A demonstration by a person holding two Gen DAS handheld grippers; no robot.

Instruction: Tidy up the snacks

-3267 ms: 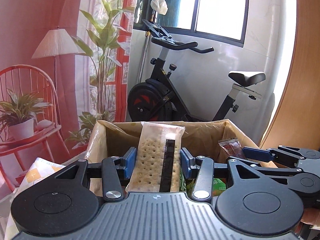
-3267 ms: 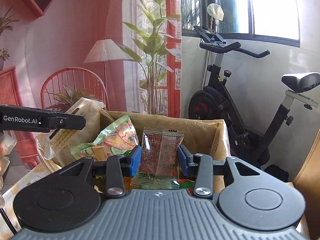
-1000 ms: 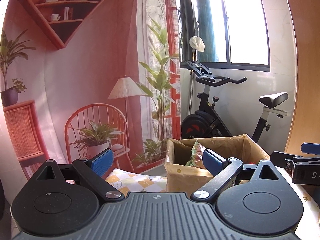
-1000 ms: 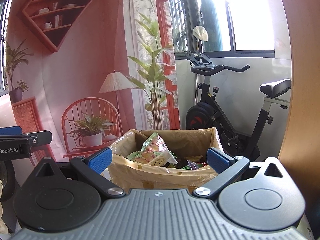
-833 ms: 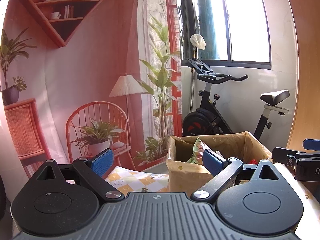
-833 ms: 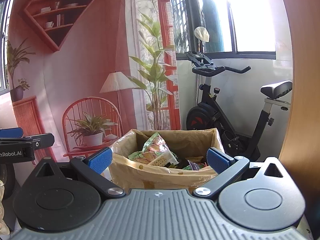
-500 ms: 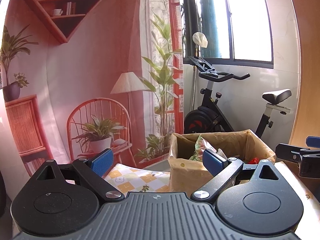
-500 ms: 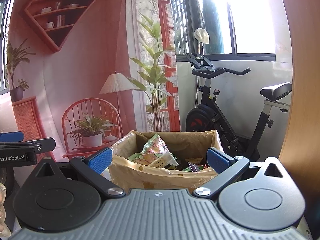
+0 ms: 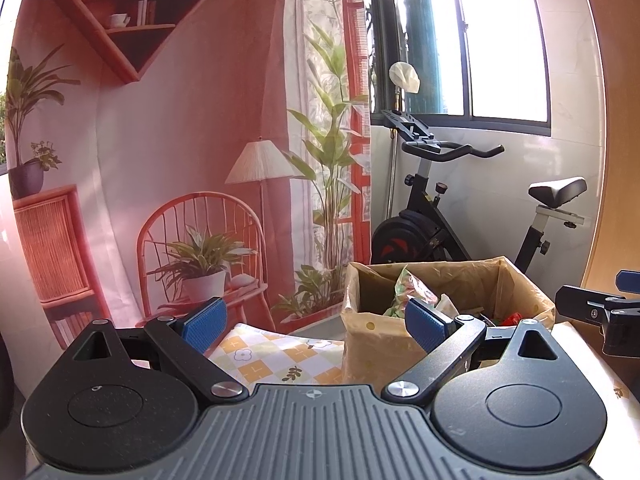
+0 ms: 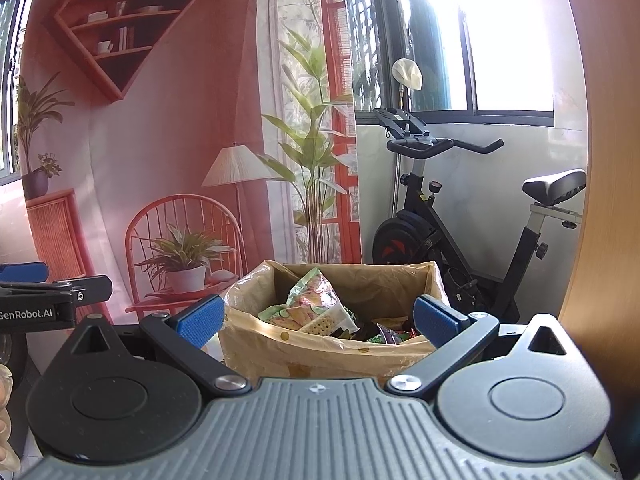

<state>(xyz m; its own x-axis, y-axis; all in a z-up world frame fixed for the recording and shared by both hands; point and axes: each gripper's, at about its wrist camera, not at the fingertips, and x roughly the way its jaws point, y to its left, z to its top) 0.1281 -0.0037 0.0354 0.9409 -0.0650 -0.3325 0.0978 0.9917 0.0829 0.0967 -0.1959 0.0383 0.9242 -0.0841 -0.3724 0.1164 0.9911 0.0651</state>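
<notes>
The blue-padded fingers (image 9: 203, 323) of the left gripper (image 9: 314, 325) stand spread wide with nothing between them. In the left wrist view, the cardboard box (image 9: 380, 340) lined with a plastic bag sits ahead and to the right, on a tablecloth (image 9: 276, 356) patterned in yellow checks and flowers. Its near left corner shows just behind the right finger pad. A green snack bag (image 9: 408, 288) pokes above the box rim at the left side, and other small packets lie deeper in, too small to name. The right gripper (image 9: 604, 314) enters from the right edge, beside the box's right wall. An exercise bike (image 9: 436, 216) stands behind the box under a window.

In the right wrist view, the right gripper (image 10: 318, 320) has its fingers (image 10: 436, 320) equally wide apart and empty, framing the box (image 10: 320, 354) straight ahead. Inside it, the green snack bag (image 10: 312, 300) leans at the left with a cracker pack (image 10: 326, 324) against it, and dark and green packets (image 10: 386, 334) lie toward the right. The left gripper (image 10: 52, 300) shows at the left edge, well apart from the box.
</notes>
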